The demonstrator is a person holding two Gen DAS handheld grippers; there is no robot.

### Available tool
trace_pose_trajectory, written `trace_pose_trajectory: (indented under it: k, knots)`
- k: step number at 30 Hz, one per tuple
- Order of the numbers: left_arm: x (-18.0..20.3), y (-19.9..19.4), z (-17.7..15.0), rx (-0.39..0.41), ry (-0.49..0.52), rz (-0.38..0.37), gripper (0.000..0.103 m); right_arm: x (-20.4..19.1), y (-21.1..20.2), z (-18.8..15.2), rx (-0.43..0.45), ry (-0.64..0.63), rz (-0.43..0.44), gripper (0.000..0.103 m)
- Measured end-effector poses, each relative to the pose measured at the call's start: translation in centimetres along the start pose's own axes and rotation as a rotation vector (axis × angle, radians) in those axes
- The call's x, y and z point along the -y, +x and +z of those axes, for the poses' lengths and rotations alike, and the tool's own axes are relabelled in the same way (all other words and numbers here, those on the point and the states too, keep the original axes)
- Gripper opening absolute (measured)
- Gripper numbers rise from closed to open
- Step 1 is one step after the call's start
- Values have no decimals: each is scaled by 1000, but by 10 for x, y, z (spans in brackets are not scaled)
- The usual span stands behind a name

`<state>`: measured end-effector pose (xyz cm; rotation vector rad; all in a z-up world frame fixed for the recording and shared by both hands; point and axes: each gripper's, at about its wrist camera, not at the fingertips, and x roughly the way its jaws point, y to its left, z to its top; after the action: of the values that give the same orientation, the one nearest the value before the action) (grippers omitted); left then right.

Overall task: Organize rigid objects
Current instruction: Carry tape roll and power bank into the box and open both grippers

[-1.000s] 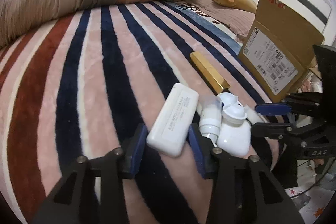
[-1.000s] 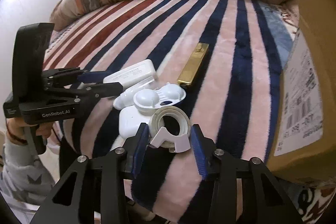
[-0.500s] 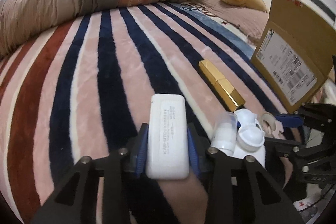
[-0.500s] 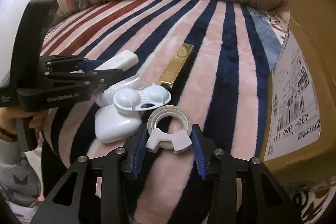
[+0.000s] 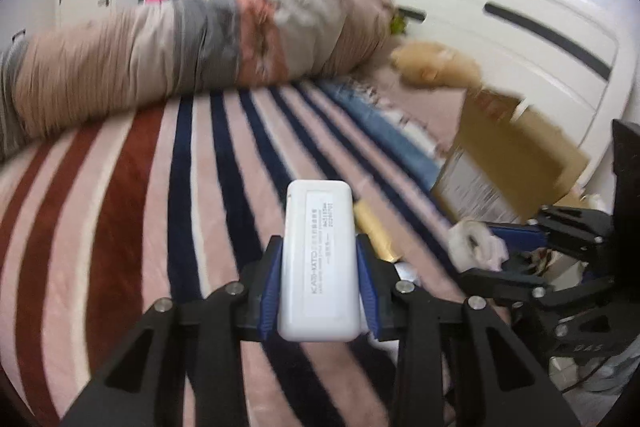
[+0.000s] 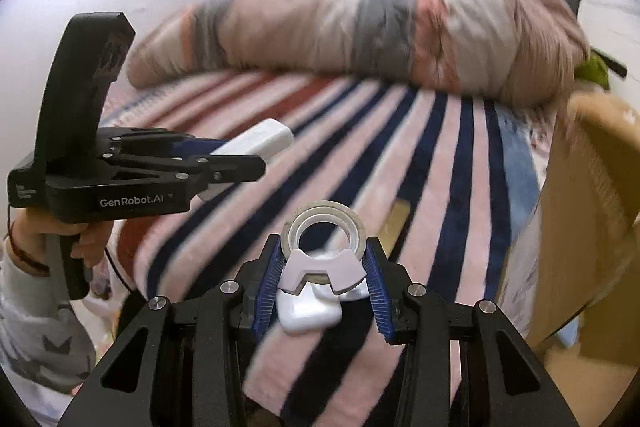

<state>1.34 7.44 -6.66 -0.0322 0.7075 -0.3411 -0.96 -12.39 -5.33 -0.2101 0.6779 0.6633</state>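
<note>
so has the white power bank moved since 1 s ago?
Yes. The white power bank, clamped in the left hand-held gripper, has been lifted off the striped blanket, away from the gold bar.

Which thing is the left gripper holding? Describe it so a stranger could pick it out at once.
Start at the striped blanket. The left gripper is clamped on a white box with rounded corners and a printed label. Unlike the gold bar beside it, it is white and held in the air.
</note>
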Motion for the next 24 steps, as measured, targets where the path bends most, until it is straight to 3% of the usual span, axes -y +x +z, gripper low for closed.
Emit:
trace_pose_trajectory:
  k: [6,11,18,24]
  knots:
    - [51,-34,56,86,83,-126,32,21,-61,18,128,24,-57,36]
    - [115,-23,93,75,171,-263,32,73,-97,3,127,124,-194,36]
    - [204,32,119,-51,301,-331,32,134,-105,-29,28,182,-363,37]
    - [238,71,107,-174,357,-289,32,161,-99,-45,-12,189,-358,37]
